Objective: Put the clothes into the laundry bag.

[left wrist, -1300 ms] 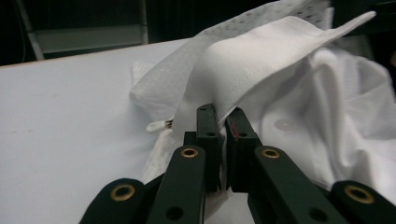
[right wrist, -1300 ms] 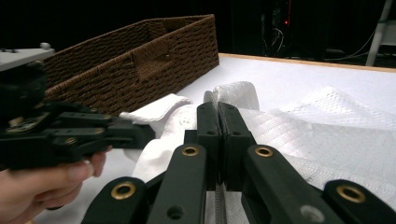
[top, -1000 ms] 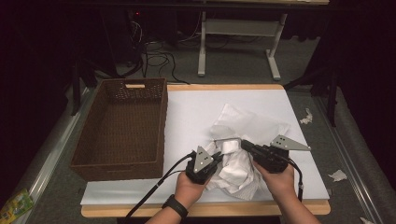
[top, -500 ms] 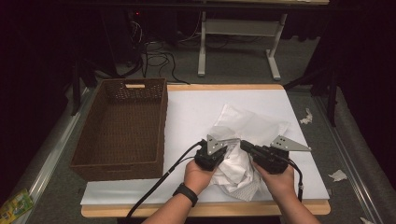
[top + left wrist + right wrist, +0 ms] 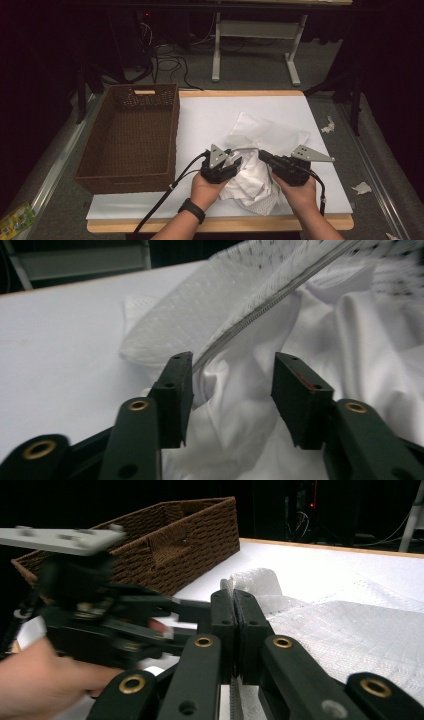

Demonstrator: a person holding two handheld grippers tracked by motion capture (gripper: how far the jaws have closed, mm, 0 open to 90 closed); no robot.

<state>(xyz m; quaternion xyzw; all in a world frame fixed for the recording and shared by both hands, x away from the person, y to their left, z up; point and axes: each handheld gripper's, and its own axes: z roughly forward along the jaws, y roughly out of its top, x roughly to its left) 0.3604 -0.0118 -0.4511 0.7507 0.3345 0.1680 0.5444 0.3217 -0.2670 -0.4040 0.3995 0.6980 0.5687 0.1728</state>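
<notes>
The wicker basket (image 5: 131,137) sits on the left part of the table (image 5: 200,115), long side running away from the person, w/ a cut-out handle in its far wall. Its inside looks bare brown weave; nothing can be made out in it. In the right gripper view the same basket (image 5: 165,535) rises behind the other hand's tool.

No brand, label or readable writing on basket, cloth or tools.

The white mesh bag (image 5: 272,135) lies crumpled on the table's white top, right of the basket and well apart from it, w/ white cloth (image 5: 250,177) bunched at its near end, between the two hands. A zipper edge (image 5: 260,315) runs diagonally across the left gripper view, w/ the mesh above it and smooth cloth folds below.

Left gripper (image 5: 231,161): jaws have just been opening and now stand spread about halfway. Cloth sits between them (image 5: 232,390), and the zipper edge passes just beside the left-hand jaw, but the pads are not pressing on anything. The left hand (image 5: 207,187) holds it low at the pile's left side.

Right gripper (image 5: 264,156): jaws pressed together, pinching a thin edge of the mesh bag; in its own view (image 5: 234,610) a strip of mesh sticks up between the tips and the rest of the bag spreads off to the right. The right hand (image 5: 300,192) holds it at the pile's right side, jaws pointing toward the left gripper.
</notes>
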